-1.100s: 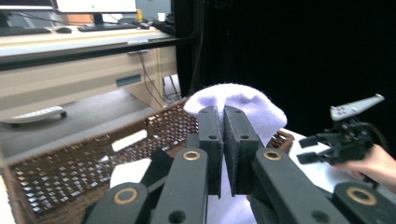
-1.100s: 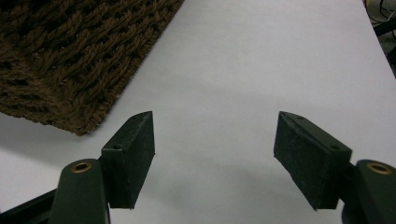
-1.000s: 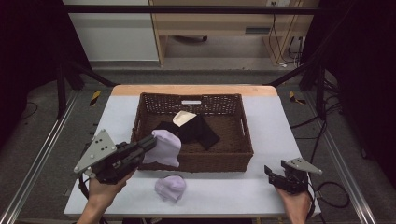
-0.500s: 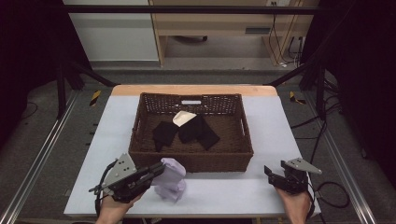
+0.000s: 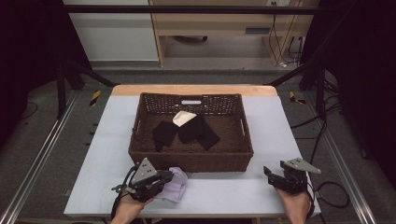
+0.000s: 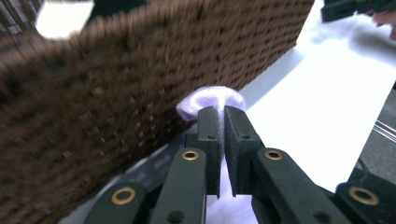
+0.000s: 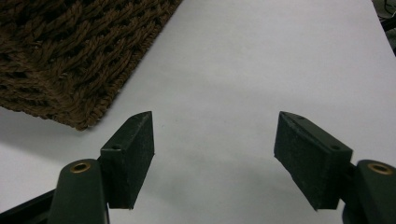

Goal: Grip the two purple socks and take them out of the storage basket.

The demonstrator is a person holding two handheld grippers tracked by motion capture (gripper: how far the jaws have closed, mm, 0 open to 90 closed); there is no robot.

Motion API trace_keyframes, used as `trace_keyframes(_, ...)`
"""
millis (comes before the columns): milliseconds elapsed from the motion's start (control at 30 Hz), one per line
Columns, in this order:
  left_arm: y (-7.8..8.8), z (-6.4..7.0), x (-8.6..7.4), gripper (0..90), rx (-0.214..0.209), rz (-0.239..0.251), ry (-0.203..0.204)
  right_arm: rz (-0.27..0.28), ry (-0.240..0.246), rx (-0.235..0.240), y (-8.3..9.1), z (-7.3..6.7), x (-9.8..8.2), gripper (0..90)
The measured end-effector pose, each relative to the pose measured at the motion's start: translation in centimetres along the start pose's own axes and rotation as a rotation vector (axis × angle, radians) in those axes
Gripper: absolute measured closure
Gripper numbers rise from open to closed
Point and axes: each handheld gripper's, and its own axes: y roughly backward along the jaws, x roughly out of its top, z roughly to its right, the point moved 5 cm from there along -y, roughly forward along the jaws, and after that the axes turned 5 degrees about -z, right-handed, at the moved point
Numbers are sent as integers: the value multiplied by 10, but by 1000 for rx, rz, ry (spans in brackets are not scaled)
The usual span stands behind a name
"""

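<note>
White tabletop (image 5: 224, 196), near edge first. Left gripper (image 5: 161, 183) low over the front-left of the table, jaws pressed together on a fold of the pale lilac cloth (image 5: 175, 189); the pinched fold rises between the pads (image 6: 211, 140), and more cloth lies below and behind the jaws on the table. Right gripper (image 5: 271, 172) at the front-right, jaws spread wide with bare table between them. Cloth is well apart from the right jaws, so the left hand is the nearer by far. Just ahead of the left jaws stands the front wall of the wicker basket (image 5: 191, 161). Farther in: two black cloths (image 5: 187, 131) and a cream piece (image 5: 183, 117) on its floor.

Judgement: the release should drop the cloth short of the wall.
</note>
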Motion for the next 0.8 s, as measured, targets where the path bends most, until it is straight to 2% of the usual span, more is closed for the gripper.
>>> trace_keyframes(133, -7, -3, -4, 815, 15, -15, 3, -6, -2, 1, -1, 0, -1, 287)
trace_keyframes(267, -9, -8, -6, 686, 36, -23, 12, -12, 0, 0, -2, -1, -1, 284)
trace_keyframes(400, -4, -13, -7, 591, 54, -10, 37, -21, 0, 0, -3, 0, -2, 275)
trace_keyframes(633, 17, -23, -4, 448, 81, 32, 76, -21, -17, 3, -2, 2, -3, 258)
trace_keyframes(800, 48, -38, 6, 398, 121, 100, 95, -20, -19, 1, -2, 4, -3, 247)
